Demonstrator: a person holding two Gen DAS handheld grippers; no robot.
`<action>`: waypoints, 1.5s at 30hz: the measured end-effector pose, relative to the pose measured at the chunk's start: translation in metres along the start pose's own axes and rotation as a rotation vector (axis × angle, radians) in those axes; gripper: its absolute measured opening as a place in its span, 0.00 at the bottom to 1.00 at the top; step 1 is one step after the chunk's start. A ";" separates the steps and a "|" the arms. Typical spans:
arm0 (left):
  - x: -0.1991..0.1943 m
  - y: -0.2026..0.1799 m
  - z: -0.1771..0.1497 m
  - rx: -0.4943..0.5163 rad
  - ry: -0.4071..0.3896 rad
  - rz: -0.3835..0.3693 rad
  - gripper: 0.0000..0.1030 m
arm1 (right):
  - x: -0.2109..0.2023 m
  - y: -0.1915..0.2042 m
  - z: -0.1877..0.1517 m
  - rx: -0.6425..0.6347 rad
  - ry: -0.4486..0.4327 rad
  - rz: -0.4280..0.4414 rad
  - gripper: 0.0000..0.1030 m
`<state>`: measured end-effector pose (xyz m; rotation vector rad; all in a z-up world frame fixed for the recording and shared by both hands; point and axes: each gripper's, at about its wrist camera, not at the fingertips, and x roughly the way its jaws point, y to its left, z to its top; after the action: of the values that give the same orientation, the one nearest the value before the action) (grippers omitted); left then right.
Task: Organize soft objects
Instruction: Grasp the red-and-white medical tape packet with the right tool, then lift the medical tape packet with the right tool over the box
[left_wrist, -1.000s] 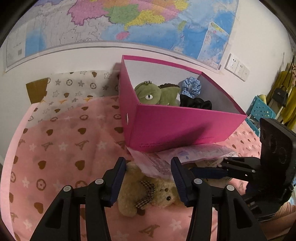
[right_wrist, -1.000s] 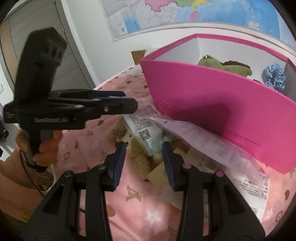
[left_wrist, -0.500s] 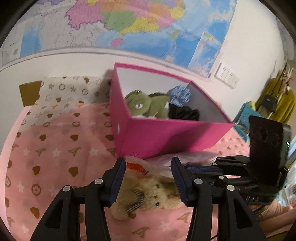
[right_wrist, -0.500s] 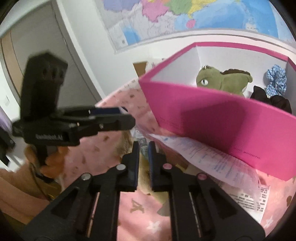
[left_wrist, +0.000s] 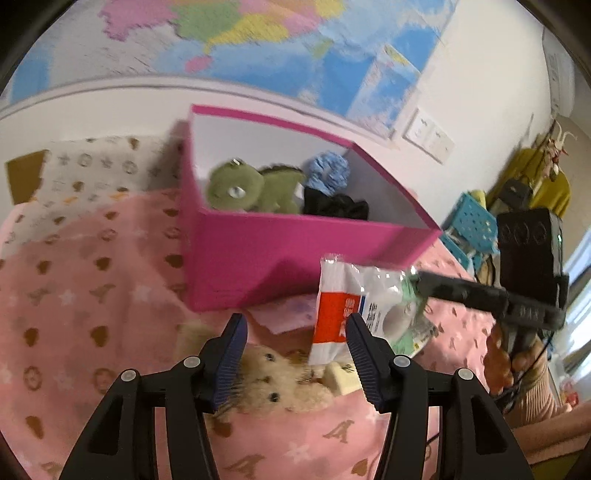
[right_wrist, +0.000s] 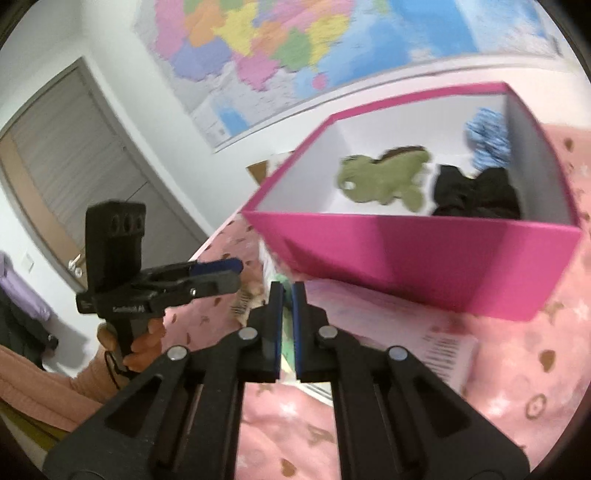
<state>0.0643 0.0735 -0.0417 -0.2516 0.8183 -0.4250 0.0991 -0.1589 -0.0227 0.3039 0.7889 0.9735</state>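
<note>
A beige teddy bear (left_wrist: 280, 384) lies on the pink bedspread (left_wrist: 92, 314), just under my left gripper (left_wrist: 295, 328). Its jaws are opening; the bear sits low between them, and the pads do not press it. My right gripper (right_wrist: 287, 291) is shut on a white, red and green plastic packet (left_wrist: 347, 306), which hangs in the air in front of the pink box (left_wrist: 295, 251). In the left wrist view the right gripper (left_wrist: 419, 277) pinches the packet's green end. The box holds a green dinosaur plush (left_wrist: 251, 188), a blue scrunchie (left_wrist: 328, 171) and a black cloth (left_wrist: 336, 205).
Loose papers (right_wrist: 424, 332) lie on the bedspread against the box's front wall (right_wrist: 406, 251). A blue perforated basket (left_wrist: 472, 221) stands beyond the bed at the right. A map hangs on the wall behind, and a door (right_wrist: 74, 147) is at the left.
My right gripper shut on the plastic packet and lifted it off the pile, rolling as it went. The teddy bear's face is now uncovered. My left gripper's jaws stand slightly wider.
</note>
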 end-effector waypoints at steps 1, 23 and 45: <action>0.006 -0.003 -0.001 0.006 0.017 -0.017 0.55 | -0.001 -0.005 0.001 0.015 0.002 -0.011 0.06; 0.041 -0.041 -0.016 0.039 0.132 -0.097 0.40 | 0.001 -0.038 -0.019 0.152 0.040 -0.031 0.37; -0.004 -0.079 0.010 0.171 0.018 -0.097 0.38 | -0.030 0.011 -0.006 -0.017 -0.018 -0.032 0.18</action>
<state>0.0475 0.0055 -0.0026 -0.1285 0.7841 -0.5857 0.0785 -0.1785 -0.0064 0.2845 0.7667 0.9457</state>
